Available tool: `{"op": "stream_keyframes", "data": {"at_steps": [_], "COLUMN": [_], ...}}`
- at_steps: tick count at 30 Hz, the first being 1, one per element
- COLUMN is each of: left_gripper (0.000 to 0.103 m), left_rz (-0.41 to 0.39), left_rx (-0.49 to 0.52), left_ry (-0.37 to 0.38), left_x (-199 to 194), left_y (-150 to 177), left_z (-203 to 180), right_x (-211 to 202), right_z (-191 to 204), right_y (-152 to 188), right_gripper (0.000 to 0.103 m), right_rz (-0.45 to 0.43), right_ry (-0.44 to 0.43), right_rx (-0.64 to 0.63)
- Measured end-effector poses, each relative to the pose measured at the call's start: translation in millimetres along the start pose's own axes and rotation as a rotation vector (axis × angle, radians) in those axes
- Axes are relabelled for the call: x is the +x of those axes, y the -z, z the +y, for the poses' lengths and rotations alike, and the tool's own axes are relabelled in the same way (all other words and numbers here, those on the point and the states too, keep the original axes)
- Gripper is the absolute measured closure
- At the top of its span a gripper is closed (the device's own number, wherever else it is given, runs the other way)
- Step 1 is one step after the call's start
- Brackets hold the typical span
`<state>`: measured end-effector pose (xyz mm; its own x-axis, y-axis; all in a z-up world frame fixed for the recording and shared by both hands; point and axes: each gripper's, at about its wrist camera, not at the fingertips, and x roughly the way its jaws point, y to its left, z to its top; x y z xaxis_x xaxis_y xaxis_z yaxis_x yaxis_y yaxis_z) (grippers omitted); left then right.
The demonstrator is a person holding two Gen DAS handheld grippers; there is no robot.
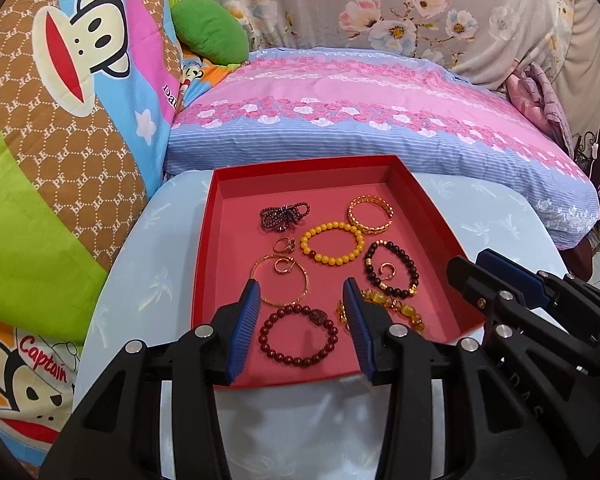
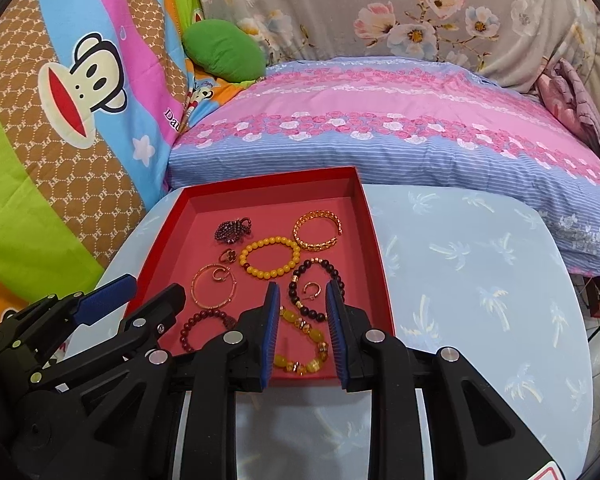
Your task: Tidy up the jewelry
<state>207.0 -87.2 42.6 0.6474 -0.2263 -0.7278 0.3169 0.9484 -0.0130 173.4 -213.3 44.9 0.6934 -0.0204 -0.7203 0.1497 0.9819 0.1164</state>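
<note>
A red tray (image 1: 300, 165) (image 2: 268, 179) holds several pieces of jewelry lying loose: a dark red bead bracelet (image 1: 318, 315), a yellow bead bracelet (image 1: 332, 260) (image 2: 268, 274), a gold cuff (image 1: 370, 229), a dark bead bracelet (image 1: 410, 268) and an amber bracelet (image 2: 314, 334). My left gripper (image 1: 301, 286) (image 2: 156, 284) hovers open over the tray's near left part, above the dark red bracelet. My right gripper (image 2: 303, 286) (image 1: 471, 258) hovers beside it, open more narrowly, above the amber bracelet. Neither has anything between its pads.
The tray sits on a pale blue table (image 2: 460, 280) with a palm print. A pink and blue pillow (image 1: 380, 120) lies behind it, a cartoon monkey quilt (image 1: 60, 120) rises at the left, and a green cushion (image 1: 210, 36) rests further back.
</note>
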Motion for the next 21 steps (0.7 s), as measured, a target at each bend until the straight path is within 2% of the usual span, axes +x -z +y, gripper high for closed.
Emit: {"op": "stream_keyframes", "data": {"at_steps": [15,21], "left_gripper": [0.062,0.054], "left_rz": [0.024,0.044], "left_rx": [-0.014,-0.024], "left_ry": [-0.001,-0.018], "left_x": [-27.1,-30.3], "left_y": [38.9,56.6], "left_z": [-3.0,-0.9], "right_x": [-30.8,-34.9], "right_z": [5.6,2.2], "right_y": [42.7,59.9], "right_gripper": [0.077,0.067], "right_rz": [0.014,0.024], "right_ry": [0.021,0.044], "right_rx": [-0.037,-0.037]}}
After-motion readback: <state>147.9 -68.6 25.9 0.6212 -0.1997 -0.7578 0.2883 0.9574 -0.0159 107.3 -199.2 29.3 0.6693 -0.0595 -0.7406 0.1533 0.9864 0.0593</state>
